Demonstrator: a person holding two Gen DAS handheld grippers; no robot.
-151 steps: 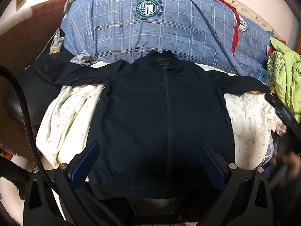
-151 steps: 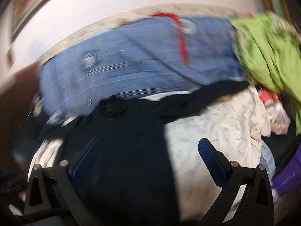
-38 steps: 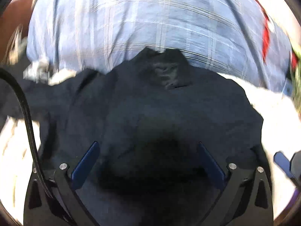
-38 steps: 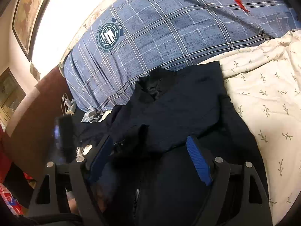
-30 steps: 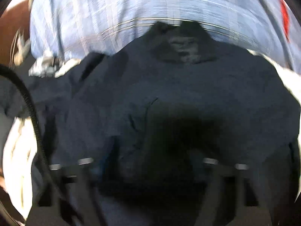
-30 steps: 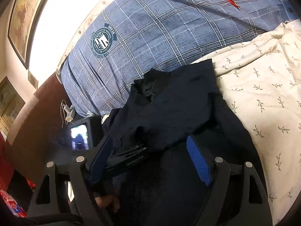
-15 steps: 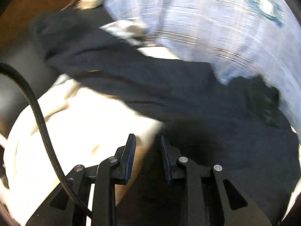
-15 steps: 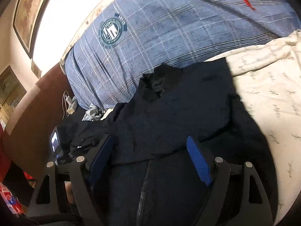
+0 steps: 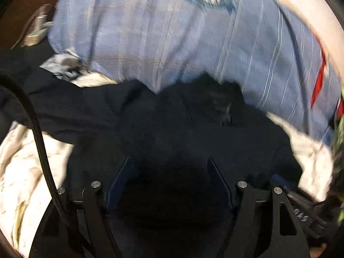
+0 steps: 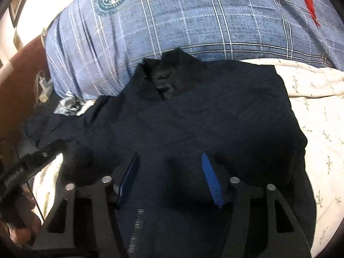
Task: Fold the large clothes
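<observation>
A dark navy zip jacket [image 10: 215, 111] lies face up on the bed, collar [image 10: 165, 79] toward the pillow. Its right sleeve is folded across the chest; the left sleeve [image 9: 64, 111] still stretches out to the left. My right gripper [image 10: 169, 163] hovers low over the chest near the zipper [image 10: 135, 230]. Its jaws are closing, with the folded sleeve's end lying beneath them and no pad pressing on cloth. My left gripper [image 9: 168, 169] is above the jacket's [image 9: 193, 142] middle in a blurred view, jaws opening, nothing held.
A blue plaid pillow [image 10: 193, 21] fills the far side. A cream leaf-print sheet [image 10: 318, 111] lies under the jacket. A charger [image 10: 44, 86] sits at the far left by the brown headboard. Green cloth [image 9: 338, 142] lies at the right edge.
The left gripper, nearly shut by the left sleeve half a second ago, has spread its jaws and swung back over the jacket's middle. The right gripper came down closer and its jaws narrowed.
</observation>
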